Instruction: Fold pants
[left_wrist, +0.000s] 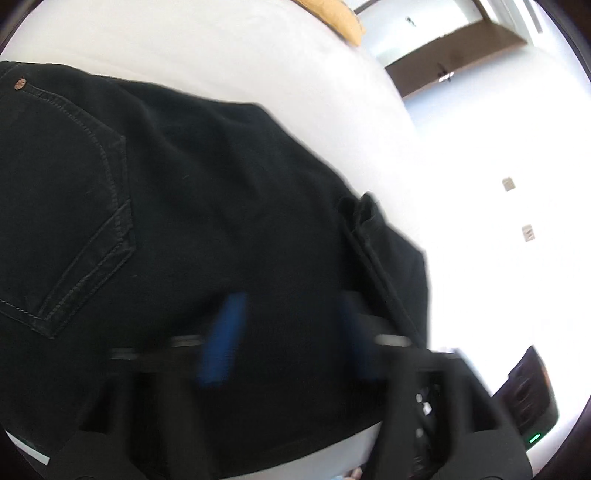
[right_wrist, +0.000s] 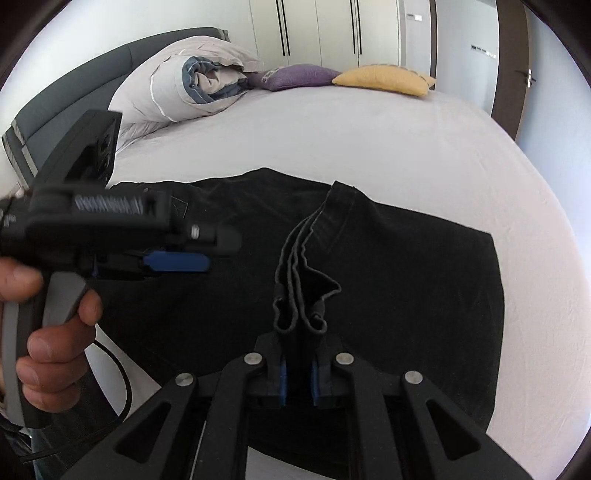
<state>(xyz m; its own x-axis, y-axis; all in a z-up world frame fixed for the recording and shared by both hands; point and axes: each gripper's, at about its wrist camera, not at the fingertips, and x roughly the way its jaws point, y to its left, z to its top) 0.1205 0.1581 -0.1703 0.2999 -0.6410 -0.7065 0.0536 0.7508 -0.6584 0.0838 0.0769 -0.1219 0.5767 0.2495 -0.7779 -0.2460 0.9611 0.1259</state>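
Observation:
Black pants (right_wrist: 388, 266) lie folded on a white bed (right_wrist: 332, 129). In the left wrist view the pants (left_wrist: 184, 203) fill most of the frame, back pocket at left. My right gripper (right_wrist: 298, 373) is shut on the bunched hem ends of the legs (right_wrist: 295, 280), holding them over the folded pile. My left gripper (left_wrist: 288, 339) is open, its blue pads (left_wrist: 221, 339) wide apart just above the black cloth. It shows from the side in the right wrist view (right_wrist: 177, 262), held in a hand at left over the pants, empty.
A rolled duvet and pillow (right_wrist: 192, 81), a purple cushion (right_wrist: 291, 75) and a yellow cushion (right_wrist: 384, 79) lie at the head of the bed. A grey headboard (right_wrist: 74, 92) is at left. Wardrobes and a door stand behind.

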